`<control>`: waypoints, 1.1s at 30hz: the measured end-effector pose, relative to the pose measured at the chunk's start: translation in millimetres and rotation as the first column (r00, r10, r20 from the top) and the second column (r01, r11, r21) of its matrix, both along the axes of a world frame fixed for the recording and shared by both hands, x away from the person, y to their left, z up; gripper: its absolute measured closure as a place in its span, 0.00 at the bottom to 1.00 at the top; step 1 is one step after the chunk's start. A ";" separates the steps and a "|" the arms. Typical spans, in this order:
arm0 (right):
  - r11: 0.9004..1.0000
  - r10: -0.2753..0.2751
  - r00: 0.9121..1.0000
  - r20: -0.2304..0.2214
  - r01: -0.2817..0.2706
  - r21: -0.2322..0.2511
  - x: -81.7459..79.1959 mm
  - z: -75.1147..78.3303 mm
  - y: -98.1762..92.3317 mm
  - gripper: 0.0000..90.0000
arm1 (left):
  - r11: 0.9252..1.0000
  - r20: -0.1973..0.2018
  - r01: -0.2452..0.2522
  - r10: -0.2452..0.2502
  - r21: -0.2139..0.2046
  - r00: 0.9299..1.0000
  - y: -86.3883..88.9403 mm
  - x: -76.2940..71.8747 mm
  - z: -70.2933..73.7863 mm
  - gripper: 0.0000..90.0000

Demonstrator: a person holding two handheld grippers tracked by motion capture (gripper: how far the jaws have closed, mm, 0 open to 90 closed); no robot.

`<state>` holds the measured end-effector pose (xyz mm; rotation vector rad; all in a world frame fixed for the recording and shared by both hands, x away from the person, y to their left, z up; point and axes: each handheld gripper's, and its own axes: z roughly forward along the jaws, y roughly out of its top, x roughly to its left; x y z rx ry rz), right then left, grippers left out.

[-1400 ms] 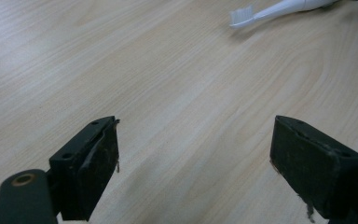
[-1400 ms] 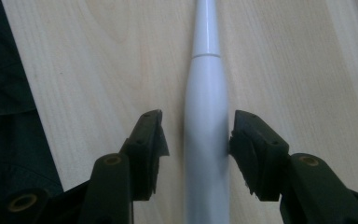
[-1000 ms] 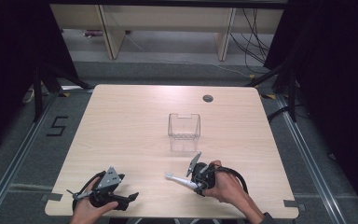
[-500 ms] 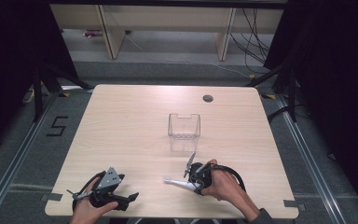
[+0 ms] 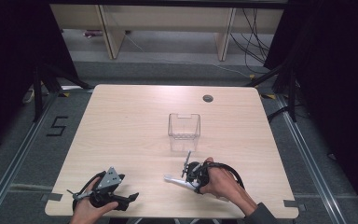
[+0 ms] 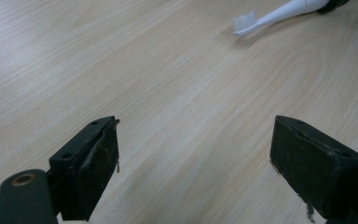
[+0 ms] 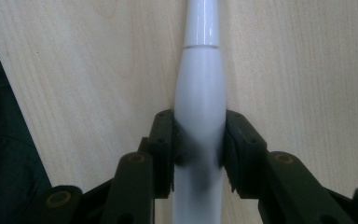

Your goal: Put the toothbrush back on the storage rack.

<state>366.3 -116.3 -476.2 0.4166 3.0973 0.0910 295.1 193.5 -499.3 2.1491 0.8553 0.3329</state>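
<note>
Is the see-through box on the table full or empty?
Empty. In the high view the clear box stands upright on the table, and the wood grain shows straight through its walls, with nothing inside.

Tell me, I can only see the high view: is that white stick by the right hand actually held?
Observer: Yes. The right gripper view shows the right gripper shut on the toothbrush, a pad pressed against each side of its thick white handle.
Operator: Which end points away from that hand?
Observer: The bristle end; in the left gripper view the brush head lies low over the table, facing the left gripper.
Operator: And is the left one holding anything?
Observer: No. Its jaws stand wide apart with bare wood between them.
</note>
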 end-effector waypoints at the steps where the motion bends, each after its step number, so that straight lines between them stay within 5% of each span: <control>1: 1.000 -0.001 1.000 0.002 0.001 0.001 0.7 0.0 0.2 0.74 | 1.000 -0.005 0.007 -0.007 -0.004 1.000 0.1 -0.2 0.5 0.16; 11: 0.998 -0.043 0.999 0.025 0.042 0.036 -0.8 1.6 -6.9 0.74 | 1.000 0.000 0.000 0.000 0.001 1.000 0.0 -0.2 0.1 0.16; 17: 0.991 -0.071 0.997 0.037 0.067 0.113 -0.3 15.1 -20.3 0.74 | 1.000 -0.005 0.001 -0.001 -0.006 1.000 -0.1 -0.3 -0.1 0.16; 21: 0.968 -0.132 0.991 0.025 0.123 0.217 -3.1 27.4 -36.0 0.74 | 1.000 -0.003 -0.002 0.002 -0.010 1.000 -1.0 -0.2 -0.5 0.16; 23: 0.966 -0.122 0.992 0.016 0.115 0.230 -2.6 29.8 -39.5 0.74 | 1.000 -0.003 -0.003 0.003 -0.012 1.000 -1.0 -0.2 -0.6 0.16; 25: 0.951 -0.127 0.991 0.046 0.109 0.289 -2.4 36.7 -48.2 0.74 | 1.000 -0.004 -0.006 0.006 -0.012 1.000 -1.0 -0.1 -0.8 0.16; 26: 0.951 -0.127 0.991 0.046 0.109 0.289 -2.4 36.7 -48.2 0.74 | 1.000 -0.004 -0.006 0.006 -0.012 1.000 -1.0 -0.1 -0.8 0.16; 33: 0.910 -0.170 0.982 0.080 0.126 0.394 0.3 52.9 -67.0 0.74 | 1.000 0.000 -0.004 0.004 0.007 1.000 0.2 0.4 -0.4 0.16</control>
